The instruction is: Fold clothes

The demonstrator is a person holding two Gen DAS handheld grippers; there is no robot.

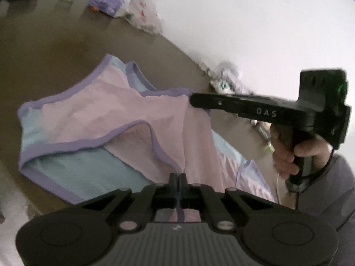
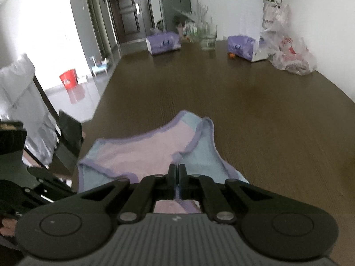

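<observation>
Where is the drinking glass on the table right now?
In the right wrist view the drinking glass stands at the far end of the brown table, between two purple tissue boxes, far beyond the garment.

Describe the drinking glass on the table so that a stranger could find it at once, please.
Look at the long brown table and follow it to its far end. There, between two purple packets, stands the glass, upright. It alone is clear, whereas its neighbours are purple packets and, further right, a crumpled plastic bag.
</observation>
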